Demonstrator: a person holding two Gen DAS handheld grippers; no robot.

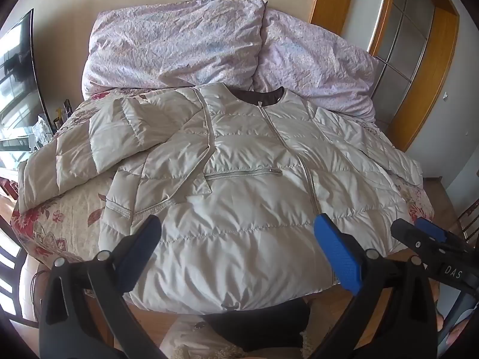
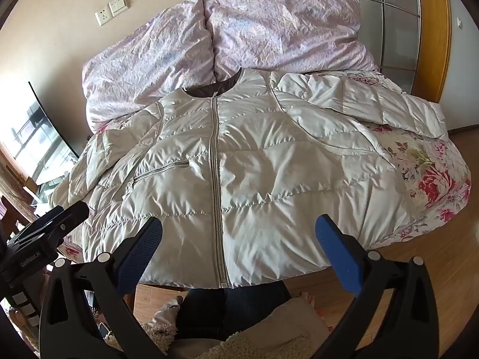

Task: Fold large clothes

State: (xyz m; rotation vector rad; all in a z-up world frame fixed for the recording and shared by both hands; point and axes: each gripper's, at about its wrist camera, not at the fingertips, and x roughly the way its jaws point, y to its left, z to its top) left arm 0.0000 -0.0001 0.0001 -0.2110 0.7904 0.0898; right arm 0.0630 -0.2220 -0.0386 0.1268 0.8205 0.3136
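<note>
The left tongs (image 1: 236, 239) stood wide apart and held nothing, poised above the hem of the white quilted jacket (image 1: 239, 179). The jacket lay front up, zipped, across the bed (image 1: 60, 224) (floral cover), its collar toward the lilac pillows (image 1: 179, 39), its left-view sleeve (image 1: 104, 137) folded inward and the other spread outward. The right tongs (image 2: 239, 240) were likewise fully spread and empty, over the hem.
</note>
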